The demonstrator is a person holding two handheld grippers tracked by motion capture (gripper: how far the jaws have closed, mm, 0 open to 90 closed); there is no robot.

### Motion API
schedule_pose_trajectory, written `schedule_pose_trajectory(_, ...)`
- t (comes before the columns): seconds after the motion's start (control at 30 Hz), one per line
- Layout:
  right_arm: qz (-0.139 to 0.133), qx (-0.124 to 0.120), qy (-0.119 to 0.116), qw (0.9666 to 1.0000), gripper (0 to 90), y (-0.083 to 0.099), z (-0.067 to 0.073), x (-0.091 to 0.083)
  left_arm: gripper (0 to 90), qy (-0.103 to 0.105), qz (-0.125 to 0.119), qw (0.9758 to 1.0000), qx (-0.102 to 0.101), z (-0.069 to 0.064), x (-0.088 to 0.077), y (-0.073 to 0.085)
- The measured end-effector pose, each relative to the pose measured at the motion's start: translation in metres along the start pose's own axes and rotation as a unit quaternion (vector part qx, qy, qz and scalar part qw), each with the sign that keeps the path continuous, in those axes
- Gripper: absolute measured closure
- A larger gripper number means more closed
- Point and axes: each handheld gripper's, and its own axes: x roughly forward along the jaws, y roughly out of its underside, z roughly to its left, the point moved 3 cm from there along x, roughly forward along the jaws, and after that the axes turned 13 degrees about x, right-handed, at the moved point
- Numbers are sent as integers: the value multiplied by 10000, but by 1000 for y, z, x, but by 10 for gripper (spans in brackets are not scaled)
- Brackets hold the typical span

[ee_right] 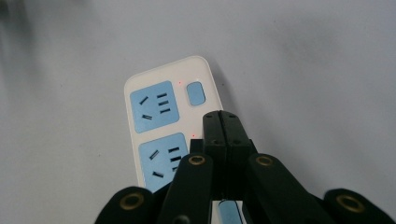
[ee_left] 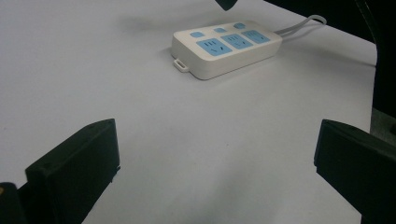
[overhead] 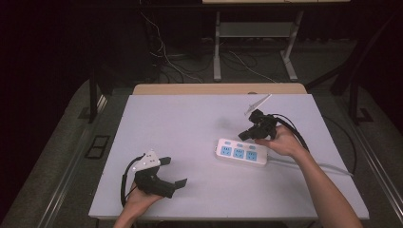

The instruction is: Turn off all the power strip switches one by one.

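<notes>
Hovering over smooth white rectangular power strip [ee_right: 170, 130], right claw [ee_right: 222, 116] clenched empty; left claw [ee_left: 215, 163] released.

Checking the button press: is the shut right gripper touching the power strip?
Cannot tell. In the right gripper view the right gripper, jaws together, covers the power strip at its middle button, hiding any contact.

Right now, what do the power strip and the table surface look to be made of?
Power strip: likely moulded plastic, white body with a smooth satin look, rounded edges and light-blue socket faces and buttons. Its cable looks like pale grey rubbery sheathing, though that is hard to confirm. Table surface: a matt, pale grey-white sheet, laminate or board by the look; the far edge shows a wood-coloured strip.
</notes>
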Motion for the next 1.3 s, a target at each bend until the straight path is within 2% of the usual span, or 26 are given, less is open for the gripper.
schedule_pose_trajectory(0.43,170,-19,-49,9998,900,1,0,12,0,0,-9,10000,-3,0,-1,0)
schedule_pose_trajectory(0.8,342,-31,-1,9994,900,3,-1,23,0,-6,7,10000,10,1,0,0)
schedule_pose_trajectory(0.9,300,61,-44,9995,900,4,-1,24,0,-8,12,10000,-1,1,0,0)
schedule_pose_trajectory(1.0,310,78,23,9995,900,4,0,24,0,-9,12,10000,15,0,0,0)
schedule_pose_trajectory(1.17,297,97,5,9995,900,4,0,24,0,-12,8,10000,13,0,-1,0)
schedule_pose_trajectory(1.3,148,197,-89,9997,900,7,-2,23,0,-9,17,10000,18,0,0,0)
